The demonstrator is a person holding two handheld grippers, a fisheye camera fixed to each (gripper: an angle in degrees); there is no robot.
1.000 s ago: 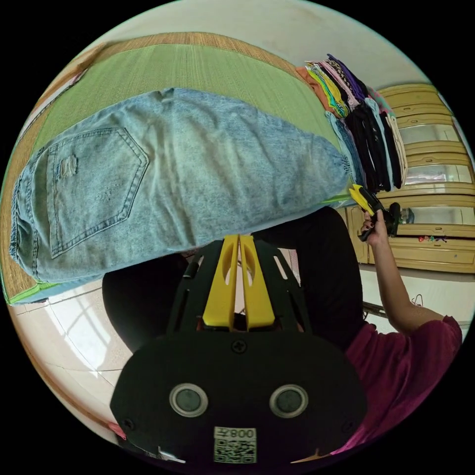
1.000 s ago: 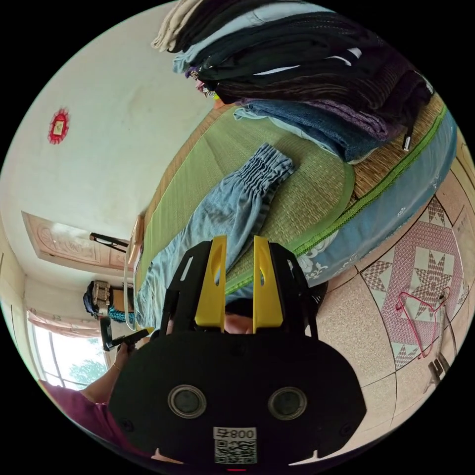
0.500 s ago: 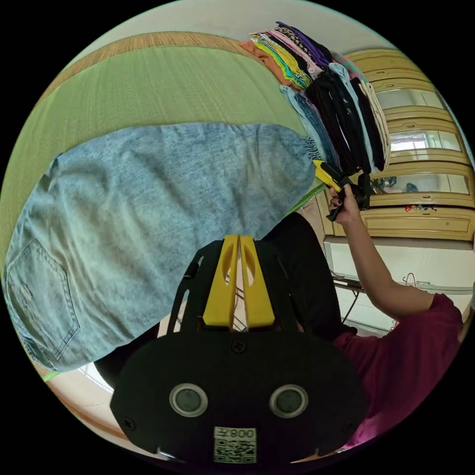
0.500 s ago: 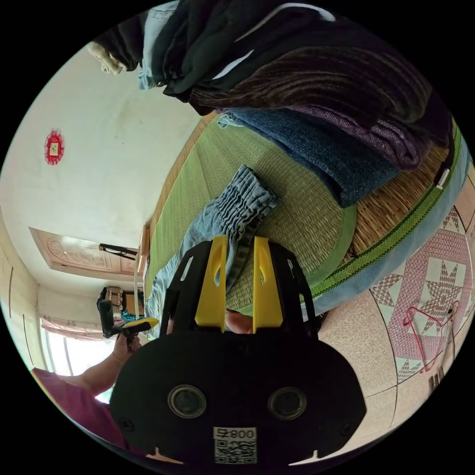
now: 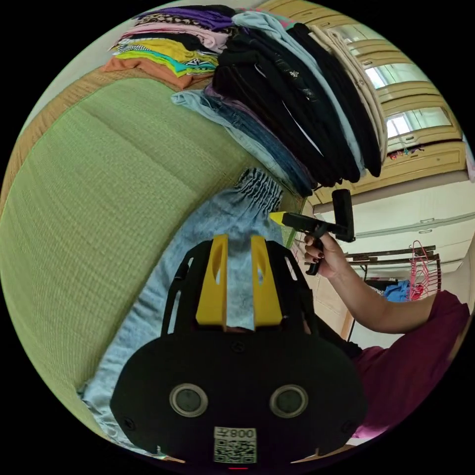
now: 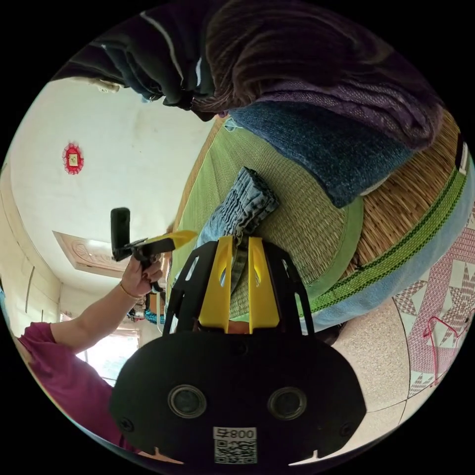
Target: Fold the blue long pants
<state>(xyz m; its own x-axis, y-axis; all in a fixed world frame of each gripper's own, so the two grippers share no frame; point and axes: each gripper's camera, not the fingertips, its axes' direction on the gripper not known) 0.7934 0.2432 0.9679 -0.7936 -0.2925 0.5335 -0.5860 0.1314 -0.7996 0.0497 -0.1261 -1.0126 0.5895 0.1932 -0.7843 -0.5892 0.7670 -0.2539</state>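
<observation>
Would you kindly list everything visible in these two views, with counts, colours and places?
Blue long pants: one, light blue denim, flat on the mat, gathered cuff towards the stacks.
Mat: one, green woven, covering the bed.
Stacks of folded clothes: two, one dark, one bright, beyond the cuff.
Cabinet: one, yellowish wood, behind the stacks.
Hanger: one, pink, on the patterned floor.
Wall ornament: one, red, on the white wall.
Left tongs: yellow jaws apart, over the pant leg.
Right tongs: yellow jaws narrowly apart at the cuff's edge.
Person's sleeve: magenta.
</observation>
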